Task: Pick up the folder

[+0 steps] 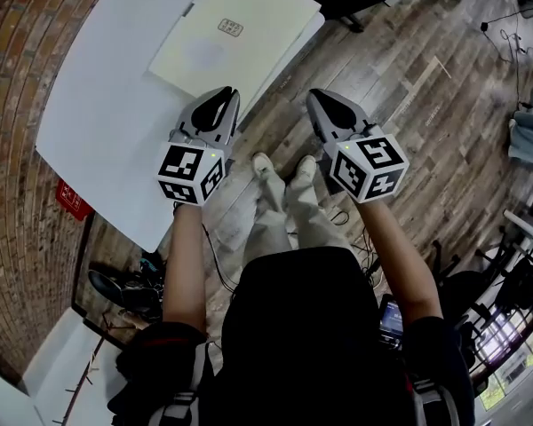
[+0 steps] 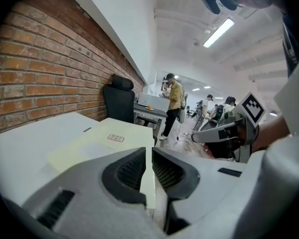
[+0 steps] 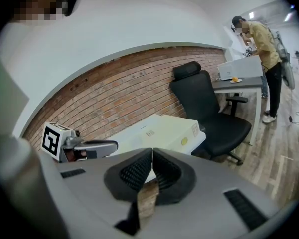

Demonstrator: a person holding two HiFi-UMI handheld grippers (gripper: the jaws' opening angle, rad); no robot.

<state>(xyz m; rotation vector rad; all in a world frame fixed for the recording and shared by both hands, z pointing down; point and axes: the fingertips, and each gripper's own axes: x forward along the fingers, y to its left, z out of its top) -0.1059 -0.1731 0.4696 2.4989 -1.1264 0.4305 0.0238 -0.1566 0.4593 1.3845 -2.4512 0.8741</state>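
Approach step: pale yellow flat folder [image 1: 235, 38] on white tabletop [image 1: 107, 105].
Left hand-held gripper [image 1: 224, 91], right hand-held gripper [image 1: 318, 96] pressed together, empty, near folder; next likely: spread, pinch edge.

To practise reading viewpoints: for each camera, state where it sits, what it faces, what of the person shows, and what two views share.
Head view: on the person's head, facing steeply down at table, folder, floor; forearms, legs, left claw, right claw show.
Left gripper view: on the left claw, looking along its shut jaws toward the folder; right claw shows.
Right gripper view: on the right claw, facing brick wall, chair; left claw shows.
Shared: all three show the folder.
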